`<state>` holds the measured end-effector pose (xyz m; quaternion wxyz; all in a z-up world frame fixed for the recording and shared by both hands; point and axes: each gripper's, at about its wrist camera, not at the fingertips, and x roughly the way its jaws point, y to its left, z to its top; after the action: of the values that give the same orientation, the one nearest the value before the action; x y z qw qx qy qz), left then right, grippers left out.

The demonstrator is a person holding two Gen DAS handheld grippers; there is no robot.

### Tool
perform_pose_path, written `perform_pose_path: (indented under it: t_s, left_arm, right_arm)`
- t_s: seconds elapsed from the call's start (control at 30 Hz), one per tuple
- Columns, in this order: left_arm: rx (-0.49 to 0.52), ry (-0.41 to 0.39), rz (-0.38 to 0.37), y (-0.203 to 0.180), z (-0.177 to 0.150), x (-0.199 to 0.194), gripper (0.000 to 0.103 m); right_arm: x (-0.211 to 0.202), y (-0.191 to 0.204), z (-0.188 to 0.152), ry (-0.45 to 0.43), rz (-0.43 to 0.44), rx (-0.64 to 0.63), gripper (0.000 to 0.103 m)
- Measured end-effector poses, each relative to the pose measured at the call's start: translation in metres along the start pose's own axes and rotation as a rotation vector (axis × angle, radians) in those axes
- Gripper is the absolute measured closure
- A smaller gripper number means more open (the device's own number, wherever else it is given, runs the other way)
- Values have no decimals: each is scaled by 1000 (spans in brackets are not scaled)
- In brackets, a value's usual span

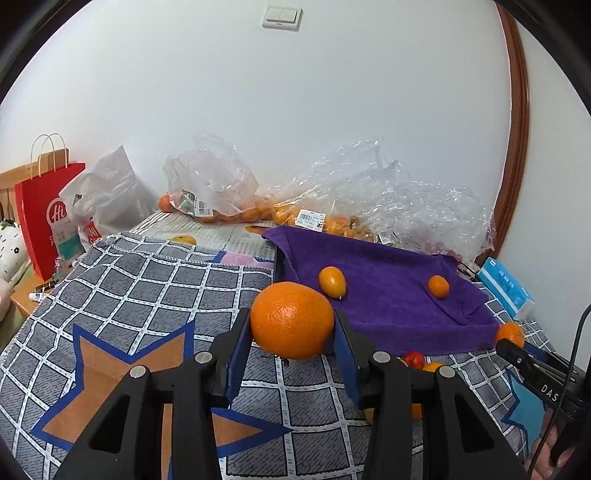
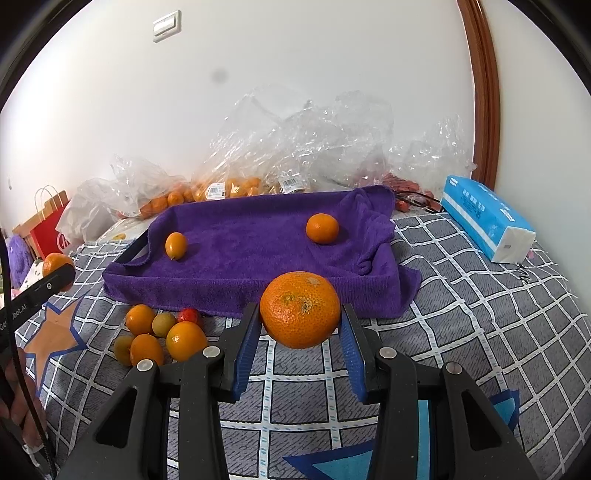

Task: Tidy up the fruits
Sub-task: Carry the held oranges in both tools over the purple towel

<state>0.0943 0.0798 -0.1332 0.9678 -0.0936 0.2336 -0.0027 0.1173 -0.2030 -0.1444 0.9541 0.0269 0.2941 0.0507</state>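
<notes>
White wall behind; checked grey cloth (image 2: 461, 295) spread over the surface. Purple-towel tray (image 2: 258, 288) seen mid-frame, holding a kumquat (image 2: 176, 245) and small mandarin (image 2: 322, 228). One orange (image 1: 291, 320) is pinched by the left gripper (image 1: 291, 347), another orange (image 2: 300, 310) by the right gripper (image 2: 301, 343). Loose fruits (image 2: 162, 338) lie lower left.

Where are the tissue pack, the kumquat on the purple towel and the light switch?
tissue pack (image 2: 480, 218): right wrist view, blue top face.
kumquat (image 2: 176, 245): right wrist view, its middle.
light switch (image 1: 282, 16): left wrist view, plate centre.
</notes>
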Motion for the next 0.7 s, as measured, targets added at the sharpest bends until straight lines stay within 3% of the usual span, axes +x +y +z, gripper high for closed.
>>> perform_pose_path:
  t_s: [0.27, 0.7]
  left_arm:
    - [-17, -37, 33, 5, 1, -3, 62]
    - [-97, -17, 64, 23, 5, 2, 62]
  right_arm:
    - [-4, 0, -1, -25, -1, 1, 60]
    - [-8, -2, 2, -58, -7, 11, 60]
